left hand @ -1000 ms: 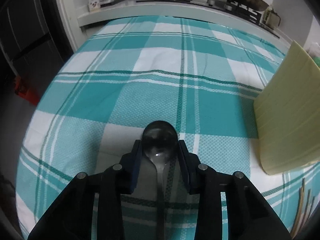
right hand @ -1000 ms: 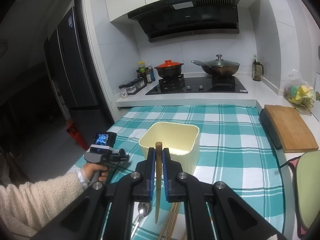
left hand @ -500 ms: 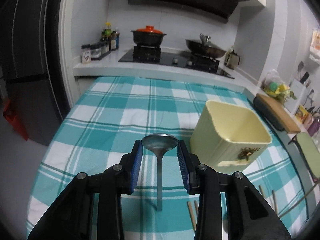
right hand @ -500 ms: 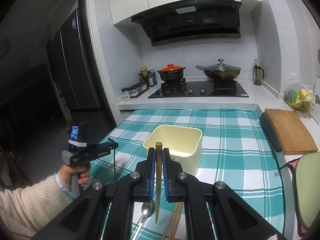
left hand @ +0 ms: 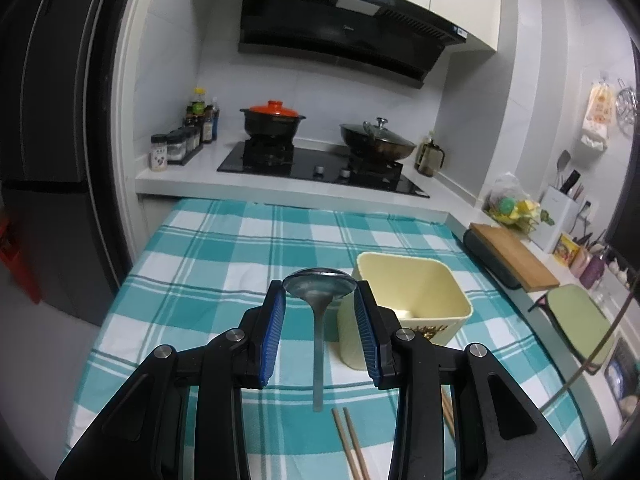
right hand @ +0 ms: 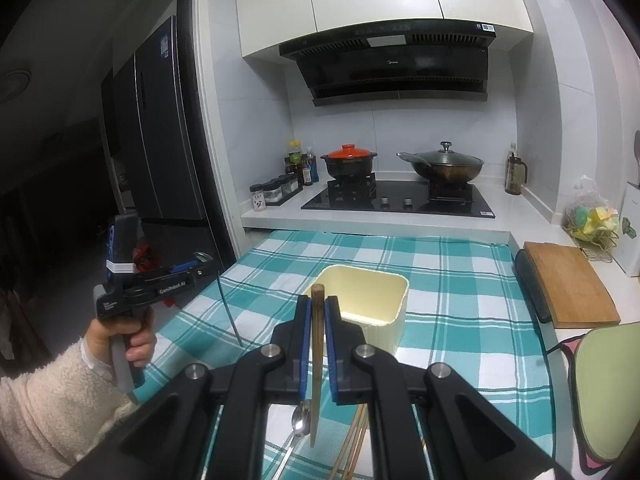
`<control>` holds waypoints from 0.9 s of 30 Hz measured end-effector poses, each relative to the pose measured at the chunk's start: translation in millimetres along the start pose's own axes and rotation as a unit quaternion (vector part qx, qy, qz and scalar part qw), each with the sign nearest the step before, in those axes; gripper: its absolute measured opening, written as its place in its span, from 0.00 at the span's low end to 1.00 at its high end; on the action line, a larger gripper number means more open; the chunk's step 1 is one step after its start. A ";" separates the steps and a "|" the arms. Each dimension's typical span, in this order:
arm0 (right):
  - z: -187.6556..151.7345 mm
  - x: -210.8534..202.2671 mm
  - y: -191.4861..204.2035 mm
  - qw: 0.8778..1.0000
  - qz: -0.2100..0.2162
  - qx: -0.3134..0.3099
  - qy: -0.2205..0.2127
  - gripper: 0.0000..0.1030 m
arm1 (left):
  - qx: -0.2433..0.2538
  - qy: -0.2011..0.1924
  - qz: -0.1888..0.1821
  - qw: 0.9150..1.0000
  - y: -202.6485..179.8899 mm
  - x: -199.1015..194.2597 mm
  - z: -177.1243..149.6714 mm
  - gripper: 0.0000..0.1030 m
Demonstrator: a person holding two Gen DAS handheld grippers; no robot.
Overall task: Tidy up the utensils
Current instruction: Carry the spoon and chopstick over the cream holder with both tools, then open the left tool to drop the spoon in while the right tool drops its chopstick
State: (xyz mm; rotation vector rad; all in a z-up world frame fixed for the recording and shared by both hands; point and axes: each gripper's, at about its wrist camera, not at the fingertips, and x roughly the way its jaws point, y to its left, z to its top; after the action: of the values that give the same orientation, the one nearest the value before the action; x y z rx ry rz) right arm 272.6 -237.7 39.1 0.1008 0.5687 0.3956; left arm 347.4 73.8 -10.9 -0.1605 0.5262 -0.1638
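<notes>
My left gripper (left hand: 319,288) is shut on the bowl of a steel spoon (left hand: 319,292), handle hanging down, lifted above the checked tablecloth (left hand: 224,264) just left of a cream square bin (left hand: 412,304). My right gripper (right hand: 316,304) is shut on a wooden utensil (right hand: 317,344) held upright before the same bin (right hand: 366,300). The left gripper (right hand: 192,270) shows at the left in the right wrist view, held by a hand. Chopsticks (left hand: 350,444) lie on the cloth near me, and a second spoon (right hand: 301,424) and more chopsticks (right hand: 354,436) lie below the right gripper.
A stove with a red-lidded pot (left hand: 273,118) and a wok (left hand: 376,142) stands behind the table. Spice jars (left hand: 176,148) sit at the back left. A wooden cutting board (right hand: 568,284) and a green chair (right hand: 608,392) are at the right. A dark fridge (right hand: 156,140) is at the left.
My left gripper has lifted the spoon off the cloth and tilted up to level, moving higher. My right gripper has risen slightly with the wooden utensil.
</notes>
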 end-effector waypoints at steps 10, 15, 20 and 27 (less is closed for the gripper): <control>64.3 30.2 -21.9 1.000 -0.013 0.003 -0.027 0.07 | 0.012 -0.014 -0.050 0.999 -24.7 -14.3 74.5 0.34; 109.6 62.5 -34.7 0.997 -0.036 -0.004 -0.061 0.07 | 0.035 -0.025 -0.058 0.997 -52.0 11.0 112.6 0.34; 125.3 115.6 -44.5 0.998 -0.055 -0.017 -0.039 0.07 | 0.038 0.019 -0.071 0.997 -76.0 68.8 117.3 0.34; 99.3 209.4 -67.1 0.996 -0.049 0.007 0.080 0.07 | 0.048 0.123 -0.065 0.989 -91.3 159.7 79.9 0.34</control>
State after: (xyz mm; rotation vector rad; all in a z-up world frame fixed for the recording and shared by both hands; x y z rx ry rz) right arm 510.2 -215.9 3.4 0.0547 0.7314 0.3061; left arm 513.9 -37.7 -2.5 -0.0812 0.7520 -0.3376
